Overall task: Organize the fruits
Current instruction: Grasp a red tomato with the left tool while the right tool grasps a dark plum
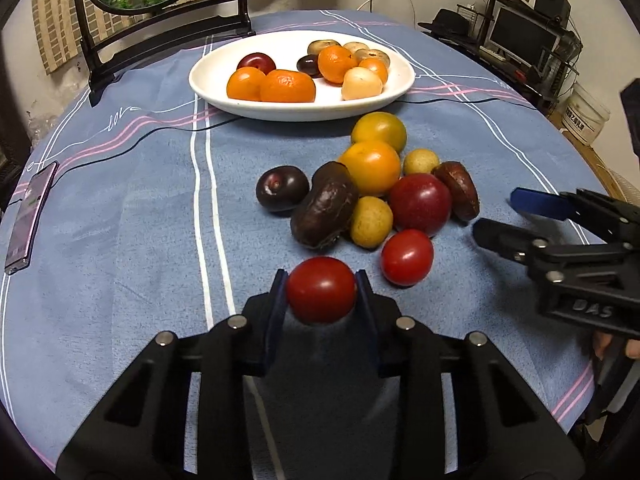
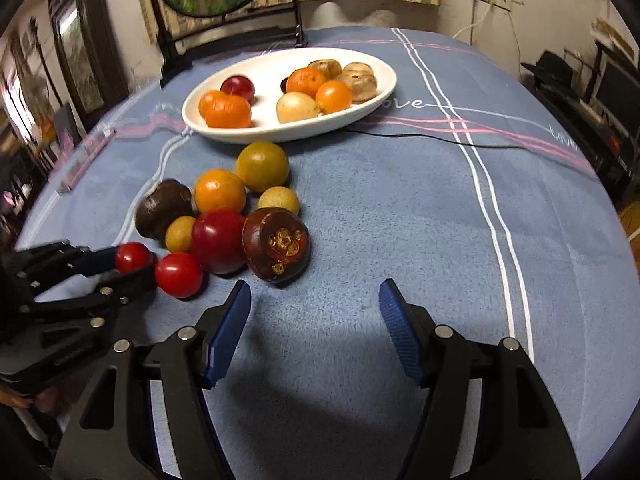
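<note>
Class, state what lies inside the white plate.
White plate holds oranges, a red plum, brown fruits and one pale fruit; anything beneath them is hidden.

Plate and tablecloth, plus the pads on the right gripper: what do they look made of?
Plate: likely glazed ceramic; white, smooth, soft sheen, though plastic can't be ruled out. Tablecloth: soft napped fabric, matte blue, fuzzy texture with printed stripes. Right gripper: black rigid plastic body, open; its pads look like blue ribbed rubber, judging by the fine ridges.
</note>
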